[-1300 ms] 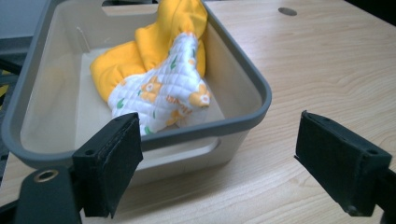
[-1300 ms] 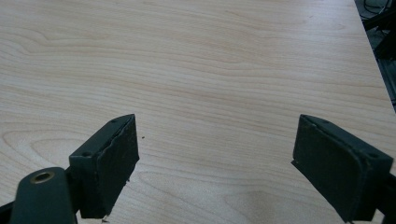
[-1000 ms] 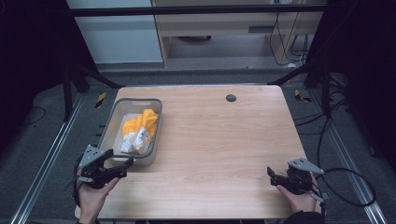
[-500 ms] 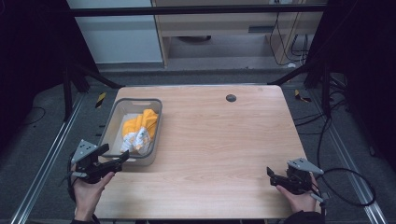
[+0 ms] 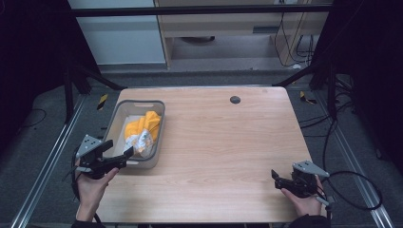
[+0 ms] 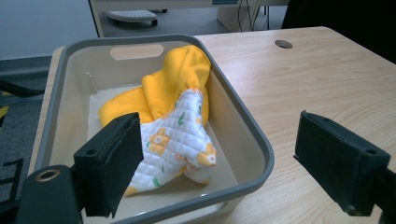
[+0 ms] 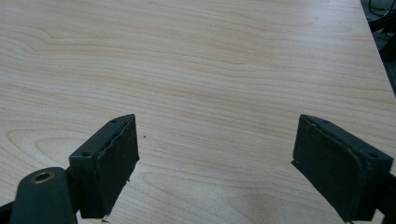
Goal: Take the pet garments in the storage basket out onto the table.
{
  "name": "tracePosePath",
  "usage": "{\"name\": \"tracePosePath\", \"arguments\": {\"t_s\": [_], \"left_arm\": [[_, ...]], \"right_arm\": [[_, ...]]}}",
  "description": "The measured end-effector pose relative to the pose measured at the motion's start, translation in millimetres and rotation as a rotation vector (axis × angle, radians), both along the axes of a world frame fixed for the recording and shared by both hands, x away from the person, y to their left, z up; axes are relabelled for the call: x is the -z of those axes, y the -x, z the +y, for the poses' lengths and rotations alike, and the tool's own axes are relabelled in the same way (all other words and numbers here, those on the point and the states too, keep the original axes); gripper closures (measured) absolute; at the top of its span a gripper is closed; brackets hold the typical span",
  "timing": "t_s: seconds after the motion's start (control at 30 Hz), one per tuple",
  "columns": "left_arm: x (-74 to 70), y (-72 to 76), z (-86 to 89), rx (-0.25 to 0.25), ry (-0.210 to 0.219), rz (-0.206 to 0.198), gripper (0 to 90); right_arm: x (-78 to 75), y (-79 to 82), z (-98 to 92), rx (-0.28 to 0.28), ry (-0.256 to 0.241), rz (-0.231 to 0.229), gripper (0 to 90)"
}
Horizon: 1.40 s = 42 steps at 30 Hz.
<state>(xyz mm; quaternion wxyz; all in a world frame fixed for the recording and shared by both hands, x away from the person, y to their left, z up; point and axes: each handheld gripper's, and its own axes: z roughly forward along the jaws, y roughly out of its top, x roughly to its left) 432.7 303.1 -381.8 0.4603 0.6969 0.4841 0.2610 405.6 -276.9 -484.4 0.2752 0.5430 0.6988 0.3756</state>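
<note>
A grey plastic bin (image 5: 116, 118) stands at the table's left side. In it lies a crumpled cloth (image 5: 141, 129), yellow with a white quilted printed side. My left gripper (image 5: 118, 149) is open at the bin's near end, held by a hand and pointing over the rim. In the left gripper view the cloth (image 6: 173, 116) lies inside the bin (image 6: 243, 135), just beyond the left gripper (image 6: 229, 163), whose jaws stand wide apart with nothing between them. My right gripper (image 5: 275, 179) rests open and empty at the near right of the table. The right gripper (image 7: 224, 163) faces bare wood.
The wooden table (image 5: 223, 142) has a small dark round hole (image 5: 235, 99) near its far edge. Cables (image 5: 351, 190) trail on the floor to the right. Metal frame rails run along both sides, and a cabinet stands behind the table.
My left gripper shifted slightly left, then lifted toward the bin's near end. The right gripper has stayed put.
</note>
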Motion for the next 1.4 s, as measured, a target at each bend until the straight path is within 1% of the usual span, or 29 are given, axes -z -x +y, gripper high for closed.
{"name": "tracePosePath", "arguments": {"t_s": [0.27,0.53,0.67,0.77,0.83,1.07,1.1,1.27,1.3,1.4], "left_arm": [[-5.7,-10.3,-3.5,0.006,-0.009,-0.006,15.1],[-8.9,-21.4,-5.2,0.008,-0.017,-0.002,15.6],[-8.3,-29.7,-6.0,0.007,-0.011,0.012,16.4],[-7.7,-32.3,-7.2,0.01,-0.014,0.015,16.8],[-7.3,-37.2,-8.6,0.011,-0.023,0.02,17.1],[-7.1,-47.5,-10.1,0.014,-0.027,0.035,18.1],[-6.6,-50.8,-10.9,0.018,-0.042,0.043,18.1],[-6.1,-58.1,-11.2,0.02,-0.059,0.062,19.0],[-6.2,-61.8,-11.5,0.018,-0.074,0.073,19.2],[-6.2,-65.5,-12.3,0.016,-0.081,0.08,19.6]], "right_arm": [[0.3,-0.7,0.3,-0.007,0.012,-0.004,14.1],[-0.5,-0.9,-0.8,-0.006,0.003,-0.005,14.7],[-0.8,-1.0,-1.6,-0.005,-0.003,-0.006,15.0],[-0.5,-1.3,-2.0,-0.007,0.001,-0.007,15.3],[0.0,-1.9,-2.0,-0.008,0.003,-0.006,15.3],[0.0,-2.1,-2.1,-0.009,0.002,-0.006,15.5],[0.0,-2.1,-2.1,-0.009,0.001,-0.006,15.5],[0.1,-2.4,-2.3,-0.011,0.002,-0.007,15.9],[0.1,-2.6,-2.3,-0.012,0.002,-0.006,16.0],[0.1,-2.7,-2.4,-0.013,0.002,-0.005,16.1]]}}
